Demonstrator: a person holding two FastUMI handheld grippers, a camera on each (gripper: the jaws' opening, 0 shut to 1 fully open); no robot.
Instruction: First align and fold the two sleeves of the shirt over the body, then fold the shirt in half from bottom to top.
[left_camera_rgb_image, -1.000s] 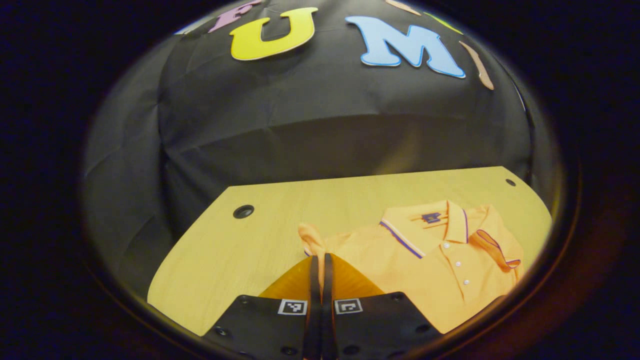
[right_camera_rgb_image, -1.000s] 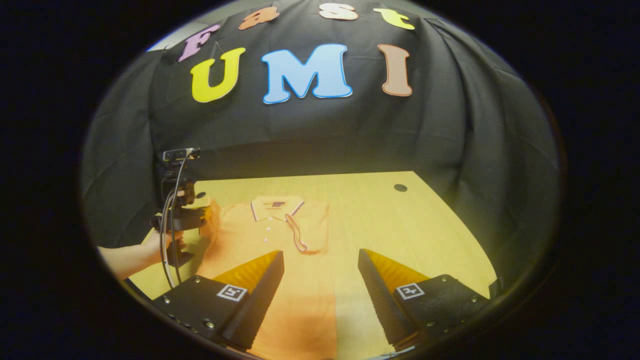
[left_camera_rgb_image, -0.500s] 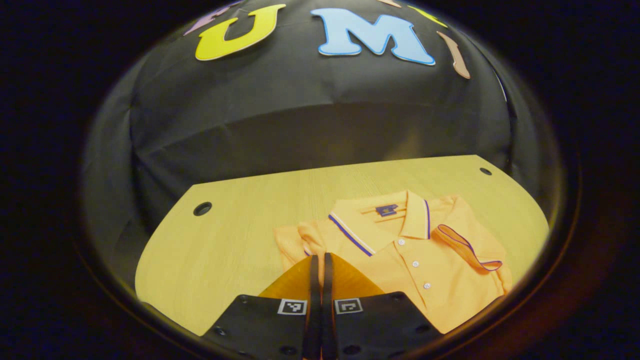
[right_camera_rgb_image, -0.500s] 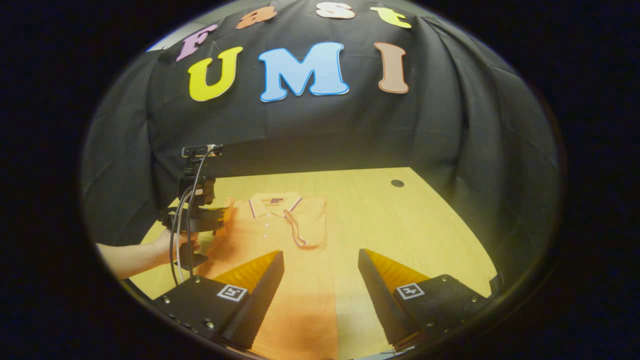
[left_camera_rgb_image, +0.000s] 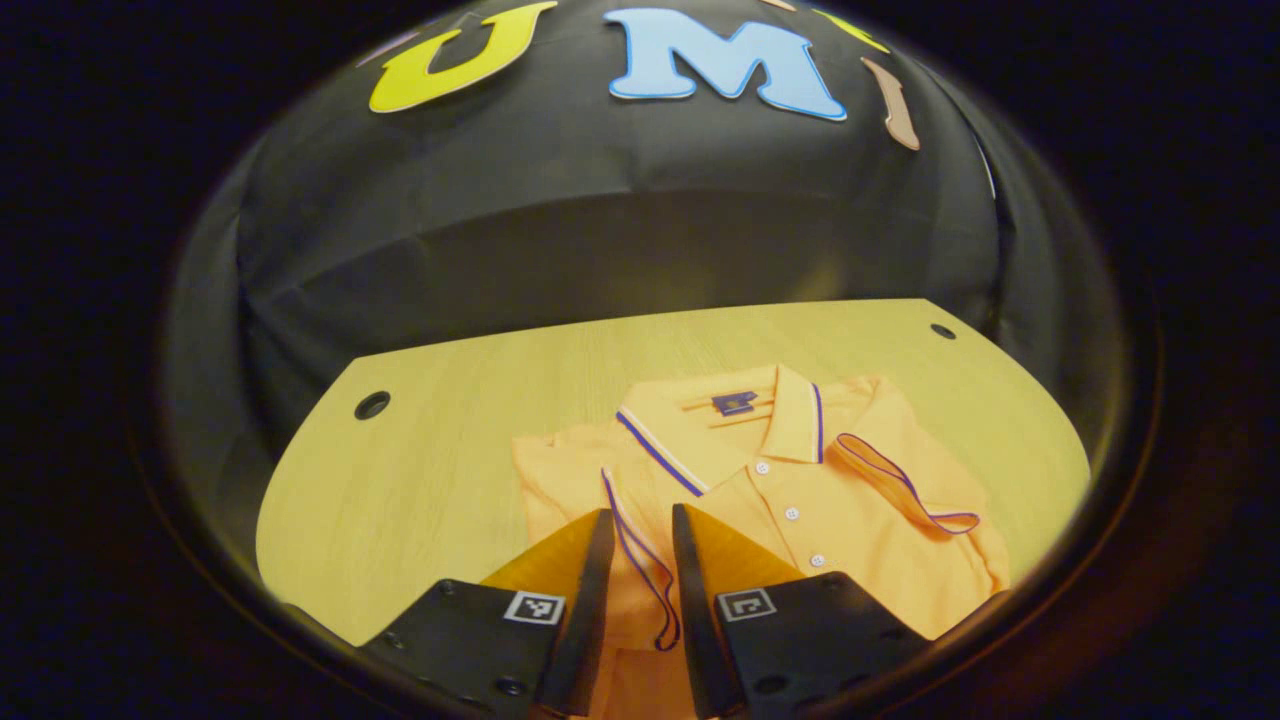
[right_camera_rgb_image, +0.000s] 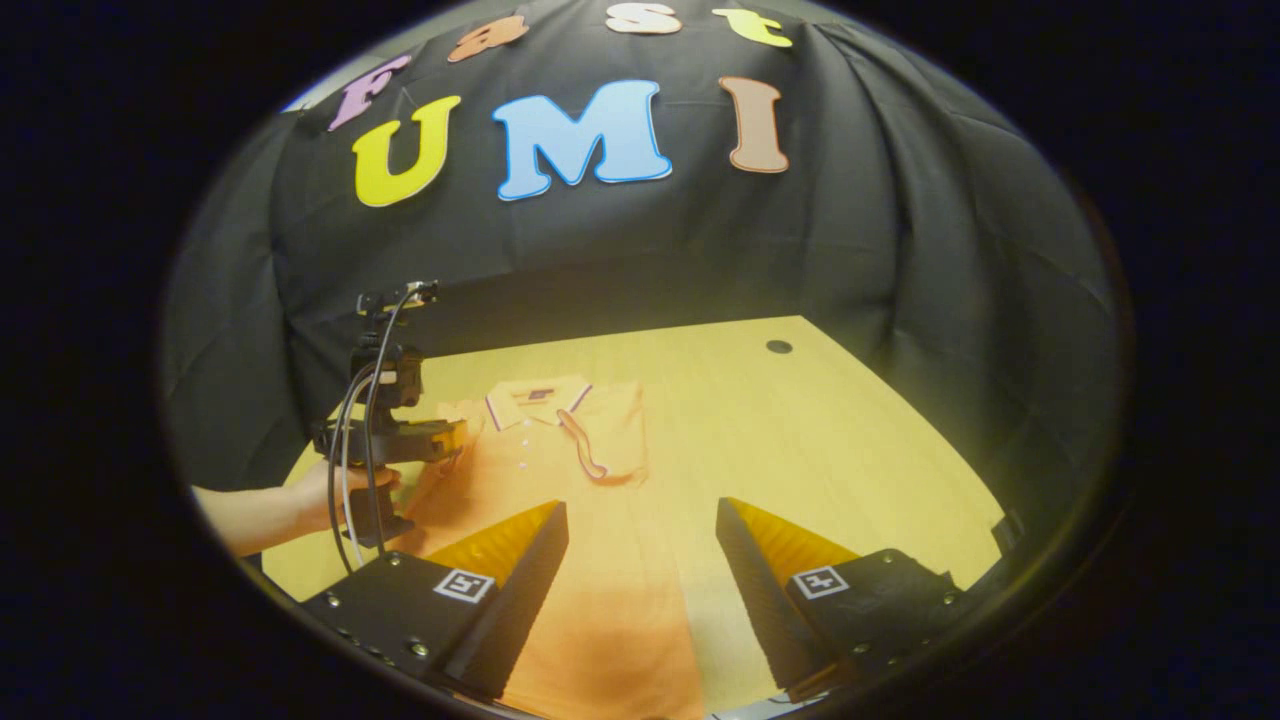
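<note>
Your left claw (left_camera_rgb_image: 637, 545) was pinched on the sleeve (left_camera_rgb_image: 640, 560) a second ago; now its fingers stand a little apart, and the sleeve lies between them, folded onto the shirt (left_camera_rgb_image: 800, 500) with its dark-trimmed cuff running down the gap. From this angle you can't quite tell whether either finger touches the cloth. Beyond the tips, the shirt lies flat on the surface (left_camera_rgb_image: 420, 470), collar toward the far edge, buttons down the front, and the other sleeve (left_camera_rgb_image: 900, 485) folded across the chest on the far side.

Your right claw (right_camera_rgb_image: 640, 560) is spread wide and holds nothing. It hangs over the shirt's lower body, with cloth showing between and under its fingers. Farther off in the right gripper view, your hand (right_camera_rgb_image: 335, 490) grips the left claw by its handle at the shirt's left shoulder, with cables looping down beside it. The surface has a round hole (right_camera_rgb_image: 778, 347) near its far right corner.
</note>
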